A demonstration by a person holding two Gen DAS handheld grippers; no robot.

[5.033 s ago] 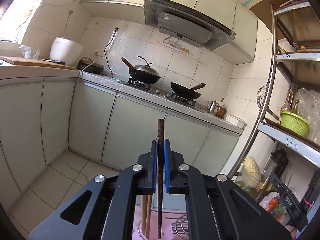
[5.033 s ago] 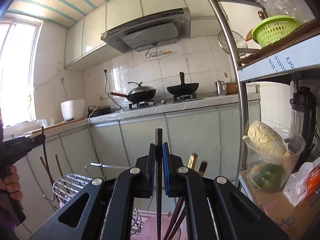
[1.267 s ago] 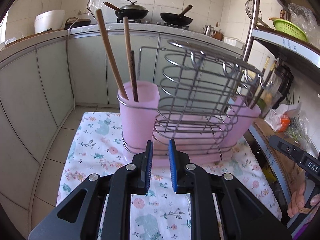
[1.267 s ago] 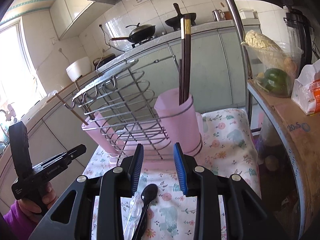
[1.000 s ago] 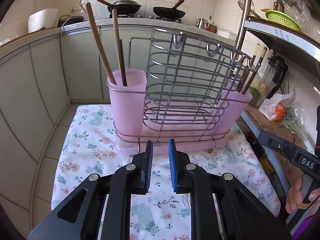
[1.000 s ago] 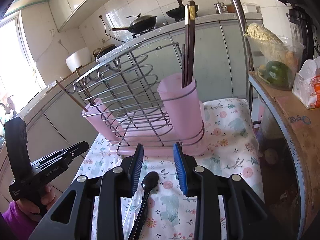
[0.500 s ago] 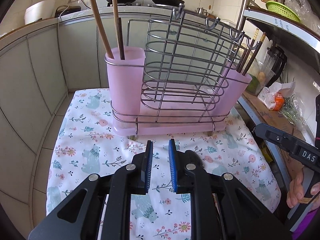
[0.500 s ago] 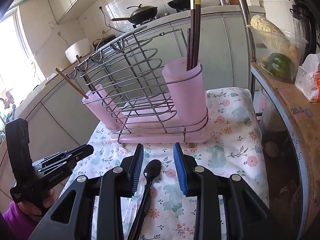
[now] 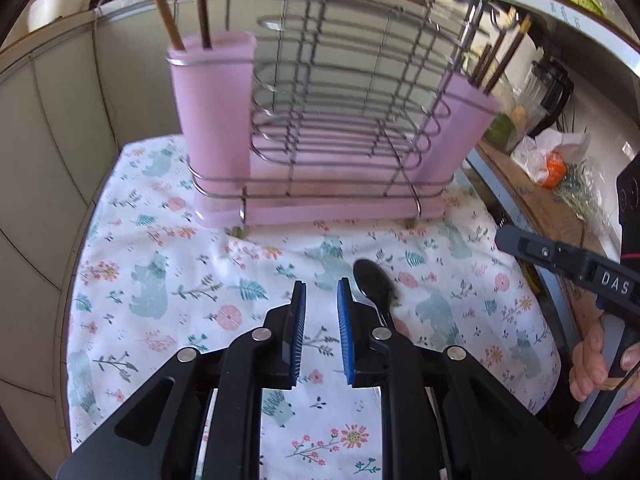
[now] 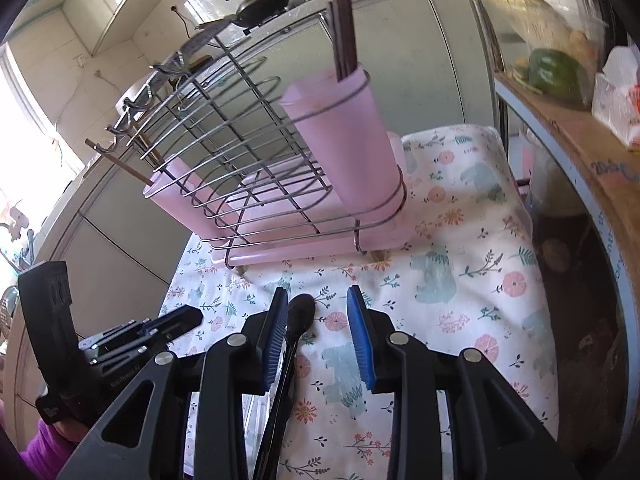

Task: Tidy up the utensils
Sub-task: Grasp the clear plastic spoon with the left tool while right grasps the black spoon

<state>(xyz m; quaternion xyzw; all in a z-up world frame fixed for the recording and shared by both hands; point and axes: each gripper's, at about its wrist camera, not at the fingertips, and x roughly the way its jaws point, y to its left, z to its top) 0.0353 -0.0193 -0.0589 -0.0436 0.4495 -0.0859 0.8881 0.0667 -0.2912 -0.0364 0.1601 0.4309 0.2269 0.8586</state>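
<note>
A pink and wire utensil rack (image 9: pixel 328 132) stands on a floral cloth (image 9: pixel 192 280). Its left pink cup (image 9: pixel 212 112) holds wooden chopsticks (image 9: pixel 164 4). Its right pink cup (image 10: pixel 344 128) holds dark chopsticks (image 10: pixel 342 12). A black spoon (image 9: pixel 376 286) lies on the cloth in front of the rack. My left gripper (image 9: pixel 320 292) is open and empty just left of the spoon bowl. My right gripper (image 10: pixel 318 300) is open over the black spoon (image 10: pixel 298 320), which lies by its left finger. A clear utensil lies beside it, mostly hidden.
Grey kitchen cabinets (image 9: pixel 52 120) run behind and to the left. A metal shelf (image 10: pixel 580 152) at the right holds a vegetable container (image 10: pixel 552 68) and bags. The cloth's front edge is close below both grippers.
Both grippers have lowered and moved closer to the cloth and the rack. The black spoon now lies beside the left gripper's right finger and between the right gripper's fingers.
</note>
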